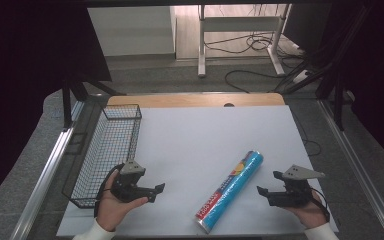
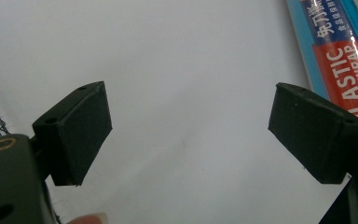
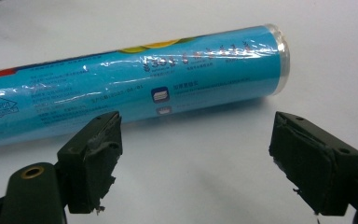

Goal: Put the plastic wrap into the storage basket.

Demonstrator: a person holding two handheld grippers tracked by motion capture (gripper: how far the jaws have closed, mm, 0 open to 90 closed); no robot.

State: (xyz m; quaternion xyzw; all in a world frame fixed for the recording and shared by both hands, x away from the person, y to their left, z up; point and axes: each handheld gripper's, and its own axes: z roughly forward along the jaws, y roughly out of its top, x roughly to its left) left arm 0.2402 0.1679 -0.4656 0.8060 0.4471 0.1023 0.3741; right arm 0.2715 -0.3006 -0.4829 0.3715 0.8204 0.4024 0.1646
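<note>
Light: bright, even on white table sheet (image 1: 200,145) | surroundings: dark | glare: glossy blue plastic-wrap roll (image 3: 135,88) | shadows: soft | focus: slightly soft

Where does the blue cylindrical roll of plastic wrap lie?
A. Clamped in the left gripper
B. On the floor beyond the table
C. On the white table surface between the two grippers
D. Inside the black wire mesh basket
C: the blue cylindrical roll of plastic wrap rests on the white table surface, between the open left gripper and right gripper.

Blue plastic-wrap roll (image 1: 230,191) flat on table (image 1: 190,135)
</note>
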